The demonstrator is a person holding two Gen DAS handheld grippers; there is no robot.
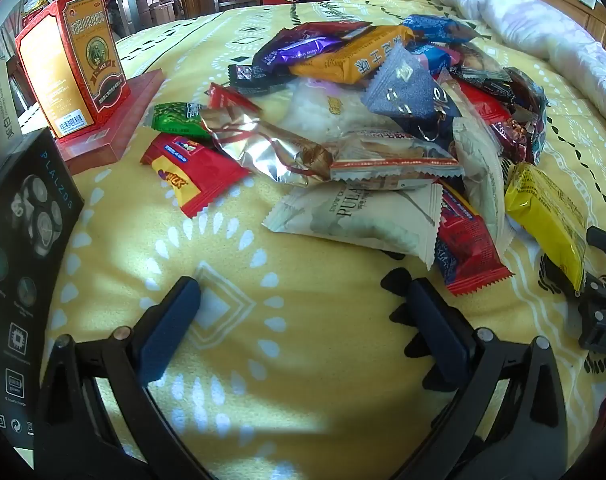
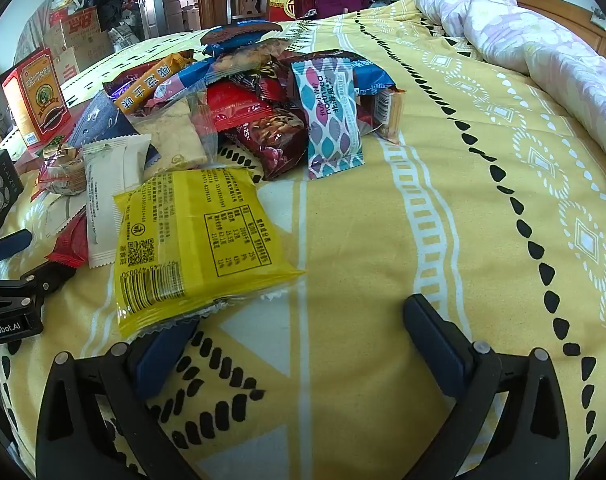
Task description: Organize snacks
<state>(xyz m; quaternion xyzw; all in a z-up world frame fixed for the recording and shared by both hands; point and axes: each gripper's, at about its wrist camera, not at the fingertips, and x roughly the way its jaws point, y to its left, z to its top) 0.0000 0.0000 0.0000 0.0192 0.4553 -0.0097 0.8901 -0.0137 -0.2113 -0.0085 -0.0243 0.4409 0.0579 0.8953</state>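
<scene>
The yellow snack pack lies just ahead-left of the right hand-held gripper; both grippers' jaws are wide apart, empty.

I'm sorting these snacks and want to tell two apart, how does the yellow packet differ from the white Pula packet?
The yellow packet is bright yellow and shows printed tables, a QR code and a barcode; the white Pula packet is pale cream with large lettering. The yellow packet lies at the near right edge of the pile with nothing on top of it; the white Pula packet is partly tucked under other snacks. Both are sealed, roughly square packets with zigzag-cut ends, lying on the yellow bedsheet.
</scene>
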